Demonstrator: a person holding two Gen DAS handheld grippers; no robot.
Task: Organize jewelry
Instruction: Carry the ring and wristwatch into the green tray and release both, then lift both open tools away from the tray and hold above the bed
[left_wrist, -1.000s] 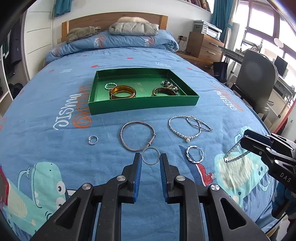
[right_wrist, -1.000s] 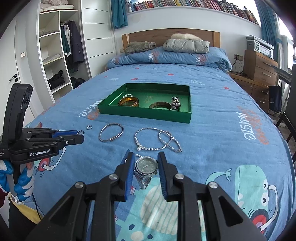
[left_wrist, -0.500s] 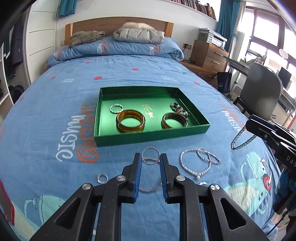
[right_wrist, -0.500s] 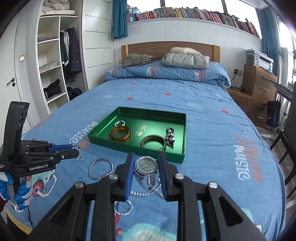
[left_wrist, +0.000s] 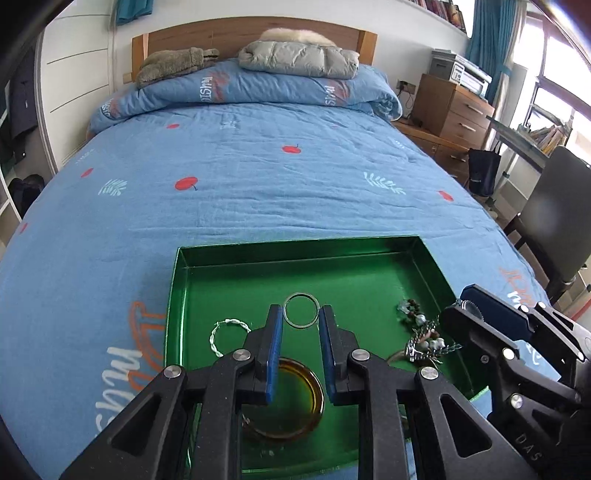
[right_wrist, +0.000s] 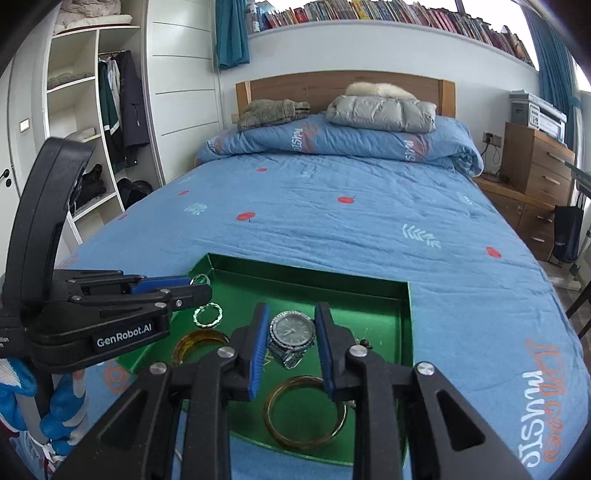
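Left wrist view shows my left gripper (left_wrist: 301, 321) clenched on a thin silver ring (left_wrist: 301, 309) held between the blue pads above the green tray (left_wrist: 177, 295); I'd lower it toward the bare floor ahead, clear of the amber bangle (left_wrist: 295, 398) beneath, before letting go. My right gripper (right_wrist: 290, 334) grips a silver wristwatch (right_wrist: 291, 332) over the tray's right half, above the second bangle (right_wrist: 306, 411), and I'd set it down gently beside that so the band doesn't snag.
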